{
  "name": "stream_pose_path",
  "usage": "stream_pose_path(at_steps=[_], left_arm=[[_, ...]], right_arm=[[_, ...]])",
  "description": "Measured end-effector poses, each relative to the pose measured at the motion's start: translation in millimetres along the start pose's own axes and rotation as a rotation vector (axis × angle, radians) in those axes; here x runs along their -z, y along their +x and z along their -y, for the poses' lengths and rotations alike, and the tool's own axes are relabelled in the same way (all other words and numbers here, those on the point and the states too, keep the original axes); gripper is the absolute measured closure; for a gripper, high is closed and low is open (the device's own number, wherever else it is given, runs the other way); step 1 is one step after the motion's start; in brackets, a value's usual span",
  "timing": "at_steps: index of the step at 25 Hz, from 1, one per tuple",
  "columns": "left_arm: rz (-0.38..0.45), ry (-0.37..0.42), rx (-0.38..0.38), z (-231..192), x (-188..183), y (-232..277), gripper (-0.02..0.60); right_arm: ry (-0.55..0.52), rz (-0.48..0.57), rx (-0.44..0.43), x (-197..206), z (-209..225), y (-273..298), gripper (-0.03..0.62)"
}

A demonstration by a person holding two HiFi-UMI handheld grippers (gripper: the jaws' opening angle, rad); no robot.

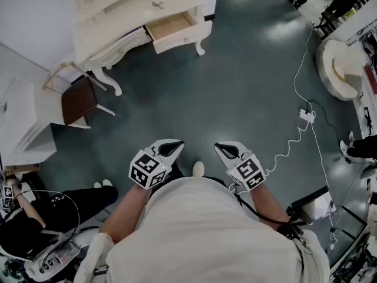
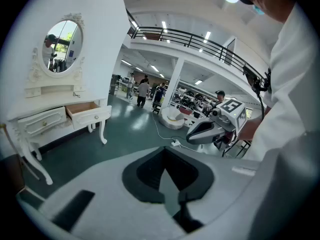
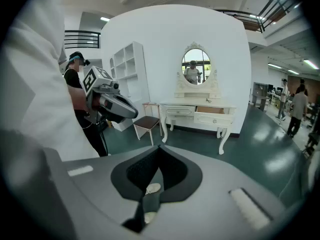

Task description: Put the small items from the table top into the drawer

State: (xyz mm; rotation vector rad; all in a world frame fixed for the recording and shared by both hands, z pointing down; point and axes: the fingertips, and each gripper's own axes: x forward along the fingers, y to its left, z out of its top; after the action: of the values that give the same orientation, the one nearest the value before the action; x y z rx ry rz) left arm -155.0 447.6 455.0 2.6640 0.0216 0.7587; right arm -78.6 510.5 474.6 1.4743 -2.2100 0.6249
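Note:
The white dressing table (image 1: 112,25) stands far ahead at the upper left, its right drawer (image 1: 171,27) pulled open and showing a bare wooden bottom. A small dark item (image 1: 158,5) lies on the table top above the drawer. Both grippers hang at waist height over the green floor, well short of the table. My left gripper (image 1: 172,148) is shut with nothing in it, and so is my right gripper (image 1: 225,151). In the right gripper view the open drawer (image 3: 212,110) sits below the oval mirror (image 3: 195,66), beyond the shut jaws (image 3: 159,151).
A chair with a brown seat (image 1: 78,99) stands left of the table, beside a white shelf unit (image 1: 23,122). A white cable and power strip (image 1: 306,115) lie on the floor to the right. A seated person (image 1: 35,217) is at the lower left.

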Motion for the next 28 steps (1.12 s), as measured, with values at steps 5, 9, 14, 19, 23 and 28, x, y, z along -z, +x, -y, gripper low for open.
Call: stream_pose_path(at_steps=[5, 9, 14, 19, 23, 28], left_arm=[[-0.006, -0.007, -0.036, 4.5, 5.8, 7.1, 0.581], [0.014, -0.005, -0.063, 0.7, -6.4, 6.4, 0.580], [0.027, -0.019, -0.069, -20.9, -15.4, 6.7, 0.581], [0.042, -0.004, -0.038, -72.3, -45.9, 27.5, 0.580], [0.073, 0.024, 0.001, -133.6, -93.1, 36.1, 0.580], [0.090, 0.056, 0.036, -200.8, -132.4, 53.3, 0.580]], right_arm=[[-0.003, 0.019, 0.006, 7.1, 13.4, -8.4, 0.594], [0.000, 0.021, -0.002, 6.4, 21.4, -6.1, 0.594], [0.003, 0.008, -0.012, -2.8, 31.4, 11.9, 0.594], [0.034, -0.013, 0.019, -21.2, 71.6, 41.2, 0.592], [0.050, -0.014, 0.063, -66.3, 110.6, 79.7, 0.573], [0.026, -0.014, 0.107, -109.7, 174.8, 132.9, 0.556]])
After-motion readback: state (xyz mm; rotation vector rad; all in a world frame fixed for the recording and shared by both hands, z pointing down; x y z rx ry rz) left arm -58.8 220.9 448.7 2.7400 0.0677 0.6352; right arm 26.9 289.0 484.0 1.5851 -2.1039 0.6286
